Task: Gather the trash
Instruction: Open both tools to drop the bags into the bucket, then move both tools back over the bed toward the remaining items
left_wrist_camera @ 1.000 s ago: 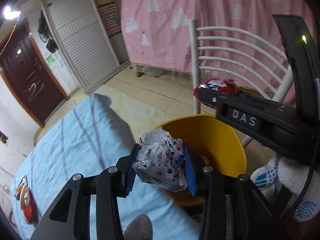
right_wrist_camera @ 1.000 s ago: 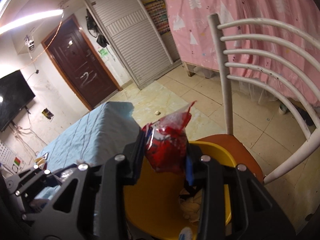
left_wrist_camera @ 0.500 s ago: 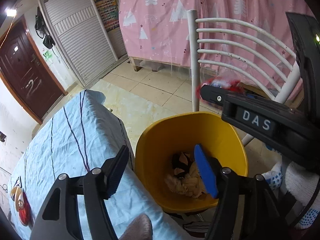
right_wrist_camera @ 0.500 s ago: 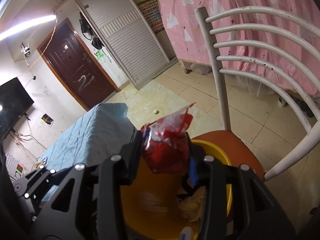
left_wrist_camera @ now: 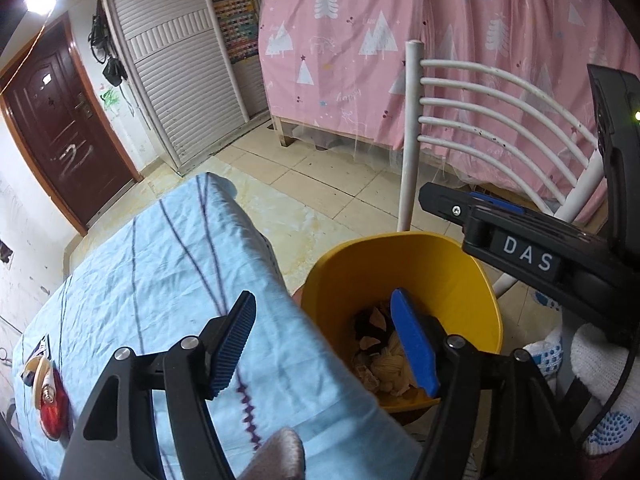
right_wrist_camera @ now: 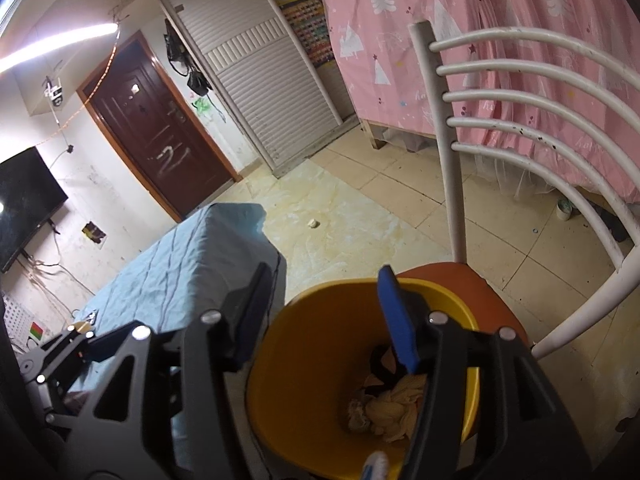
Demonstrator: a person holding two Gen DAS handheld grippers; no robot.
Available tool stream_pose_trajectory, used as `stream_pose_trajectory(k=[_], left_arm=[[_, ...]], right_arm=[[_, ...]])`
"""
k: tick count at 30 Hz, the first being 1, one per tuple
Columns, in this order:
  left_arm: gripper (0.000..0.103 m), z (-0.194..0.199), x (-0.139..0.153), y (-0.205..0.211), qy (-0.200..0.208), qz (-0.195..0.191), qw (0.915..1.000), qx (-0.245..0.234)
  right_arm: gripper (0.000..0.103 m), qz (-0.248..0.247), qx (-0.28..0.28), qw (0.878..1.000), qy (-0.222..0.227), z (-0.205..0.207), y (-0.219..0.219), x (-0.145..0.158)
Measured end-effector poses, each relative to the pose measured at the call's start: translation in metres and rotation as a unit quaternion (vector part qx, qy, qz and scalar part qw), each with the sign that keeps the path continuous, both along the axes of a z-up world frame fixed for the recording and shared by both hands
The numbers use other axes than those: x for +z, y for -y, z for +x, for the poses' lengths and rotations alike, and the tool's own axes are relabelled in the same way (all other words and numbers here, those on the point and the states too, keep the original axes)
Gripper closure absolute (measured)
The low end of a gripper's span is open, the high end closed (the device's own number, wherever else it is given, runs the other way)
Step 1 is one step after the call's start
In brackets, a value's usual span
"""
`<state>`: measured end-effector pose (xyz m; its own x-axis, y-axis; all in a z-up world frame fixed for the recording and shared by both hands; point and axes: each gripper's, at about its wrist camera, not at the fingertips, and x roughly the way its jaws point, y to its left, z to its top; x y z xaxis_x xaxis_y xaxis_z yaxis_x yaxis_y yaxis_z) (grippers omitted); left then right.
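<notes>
Just beyond table edge (left_wrist_camera: 256,240), yellow bin (left_wrist_camera: 452,264)

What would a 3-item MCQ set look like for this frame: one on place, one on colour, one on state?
1. Where does the bin stand?
A. on the chair seat
B. on the bed
C. on the floor by the door

2. What colour is the bin?
A. green
B. yellow
C. white

3. How is the left gripper?
A. shut on a wrapper
B. shut, empty
C. open, empty

Answers:
1 A: the orange chair seat shows under its rim.
2 B: its wall is yellow in both views.
3 C: its blue pads stand apart with nothing between them.
</notes>
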<state>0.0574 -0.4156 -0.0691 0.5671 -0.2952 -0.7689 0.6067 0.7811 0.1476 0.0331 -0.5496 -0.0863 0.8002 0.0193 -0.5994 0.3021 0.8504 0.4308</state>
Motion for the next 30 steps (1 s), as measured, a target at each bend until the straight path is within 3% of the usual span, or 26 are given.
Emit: stream_pose_trajectory(k=[14, 30], left_arm=[[0.041, 0.021, 0.034, -0.083, 0.016, -0.045, 0.9960, 0.076], [0.039, 0.052, 0.044, -0.198, 0.020, -0.081, 0.9824, 0.167]], right_arm=[[0.047, -0.038, 0.054, 0.998, -0.004, 0.024, -0.061, 0.027], [0.039, -0.080, 0.137, 0.987, -0.020, 0.064, -0.167, 0.040]])
